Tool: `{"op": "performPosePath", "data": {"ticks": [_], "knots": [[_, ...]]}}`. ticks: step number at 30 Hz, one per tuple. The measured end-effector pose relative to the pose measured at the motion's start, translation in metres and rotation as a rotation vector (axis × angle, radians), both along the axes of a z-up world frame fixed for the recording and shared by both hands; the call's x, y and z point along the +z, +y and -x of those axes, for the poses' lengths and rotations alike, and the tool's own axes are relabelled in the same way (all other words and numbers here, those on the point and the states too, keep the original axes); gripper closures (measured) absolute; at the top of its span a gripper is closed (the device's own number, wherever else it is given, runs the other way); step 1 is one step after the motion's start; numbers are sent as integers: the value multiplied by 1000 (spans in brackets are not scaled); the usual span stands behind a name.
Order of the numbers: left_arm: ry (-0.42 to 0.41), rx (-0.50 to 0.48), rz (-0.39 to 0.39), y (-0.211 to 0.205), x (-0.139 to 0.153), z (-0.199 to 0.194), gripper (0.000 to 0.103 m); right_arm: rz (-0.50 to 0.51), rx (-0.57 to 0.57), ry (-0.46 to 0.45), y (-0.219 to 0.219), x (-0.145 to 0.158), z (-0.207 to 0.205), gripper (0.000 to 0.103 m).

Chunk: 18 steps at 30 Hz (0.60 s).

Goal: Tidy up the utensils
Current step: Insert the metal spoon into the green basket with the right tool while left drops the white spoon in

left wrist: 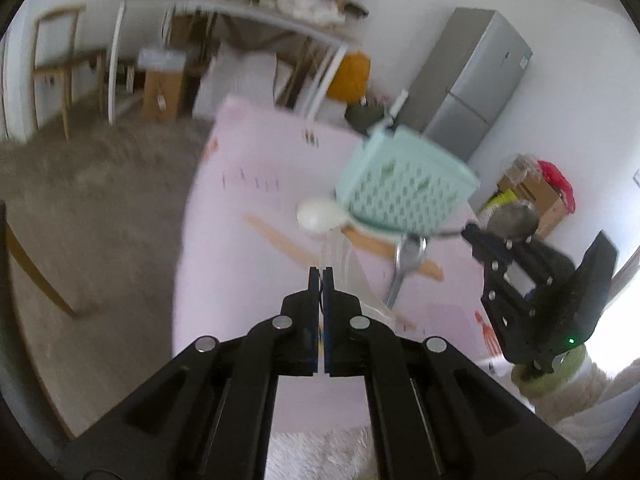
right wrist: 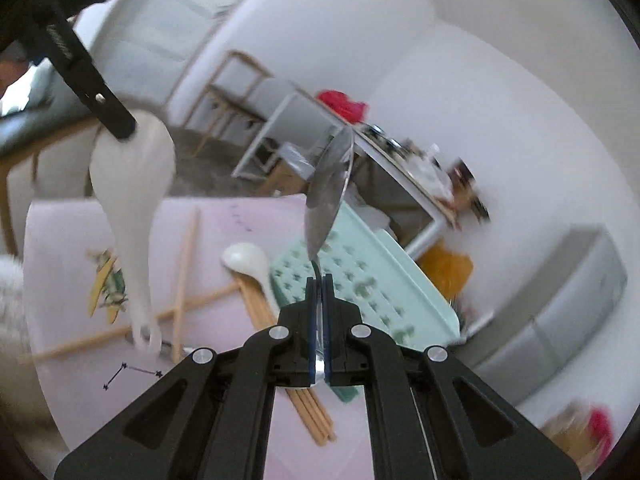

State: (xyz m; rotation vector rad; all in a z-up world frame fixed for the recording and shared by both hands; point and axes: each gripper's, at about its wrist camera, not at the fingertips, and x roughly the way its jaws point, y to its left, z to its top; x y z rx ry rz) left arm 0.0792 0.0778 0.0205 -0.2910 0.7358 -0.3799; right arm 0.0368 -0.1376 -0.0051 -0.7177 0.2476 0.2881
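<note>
Steel-grey and edge-on, a metal spoon (right wrist: 326,192) is pinched by its handle between the pressed-together pads of the right gripper (right wrist: 319,280), the bowl standing up straight ahead of the fingertips. Just beyond and below those tips a mint green basket (right wrist: 372,280) is seen, tilted in the view, on a pink table cover (right wrist: 72,240).

The left gripper (left wrist: 320,274) is likewise closed; from the right wrist's view one of its black fingers is seen at the bowl of a white spoon (right wrist: 132,192), which hangs handle-down above the table (in the left wrist's own view the spoon is only a pale blur beside the fingertips).

A second white spoon (right wrist: 246,260) is left lying on the cover, ahead of and a little left of the right gripper's tips, its handle running against the basket's near corner. A bundle of wooden chopsticks (right wrist: 260,308) lies beneath that gripper's fingers, and loose chopsticks (right wrist: 184,264) are crossed further to its left. Another metal spoon (left wrist: 408,256) rests ahead and to the right of the left gripper, just beside the basket.
</note>
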Motion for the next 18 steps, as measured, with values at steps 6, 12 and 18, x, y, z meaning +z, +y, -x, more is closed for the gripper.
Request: {"op": "performPosePath", "data": {"ticks": [6,12,18], "knots": [[-56,19,-21,-4,19,-11,103,-181,-120,25,-35,6,-15,101],[-153,59,-86,-26,32,-5,103,-242,-170,28,-49,-2,-25,101],[-356,98,-136,-38,78,-7,103,-269,-177,15,-60,1,-24,101]]}}
